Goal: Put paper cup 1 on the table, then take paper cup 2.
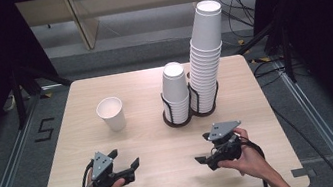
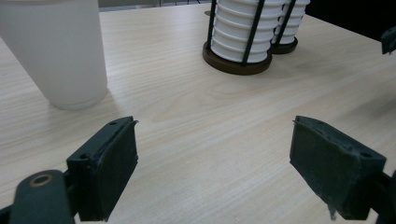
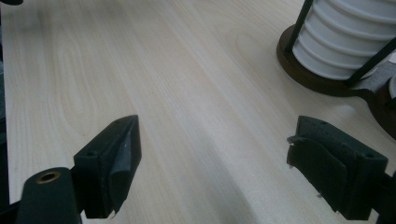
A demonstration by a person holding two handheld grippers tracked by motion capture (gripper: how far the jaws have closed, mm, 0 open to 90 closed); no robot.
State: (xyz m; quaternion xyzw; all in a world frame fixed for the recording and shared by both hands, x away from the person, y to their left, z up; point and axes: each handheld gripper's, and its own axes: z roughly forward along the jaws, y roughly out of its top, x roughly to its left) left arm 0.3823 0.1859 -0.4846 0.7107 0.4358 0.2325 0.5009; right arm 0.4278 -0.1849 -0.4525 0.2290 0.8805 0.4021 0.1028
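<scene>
Fingers (image 2: 108, 172) of the left gripper (image 1: 124, 167) are seen standing apart with nothing between them, and fingers (image 3: 112, 168) of the right gripper (image 1: 209, 155) are likewise spread and empty; both grippers are held low over the near part of the bench (image 1: 159, 186), the left at the near left, the right at the near right.

Judged from how things lie, one cup appears to have been separated already: the single paper cup (image 1: 111, 113) is stood upright, mouth up, on the left-centre of the bench, well apart from the stacks. It is neither touched nor held. What is left cannot be settled from the pictures, but a further cup from a stack is the likely next thing to be fetched.

By size, the tall stack (image 1: 207, 56) is found at the far right in its wire holder, leaning slightly at the top; the short stack (image 1: 175, 94) is set just beside it on the left, in a second holder (image 1: 178, 117) with a dark round base.

In the left gripper view the single cup is cut off at the top, and both stacks are cropped above their lowest rims. In the right gripper view one holder is cut off at the right edge. The number of cups in each stack cannot be made out.
</scene>
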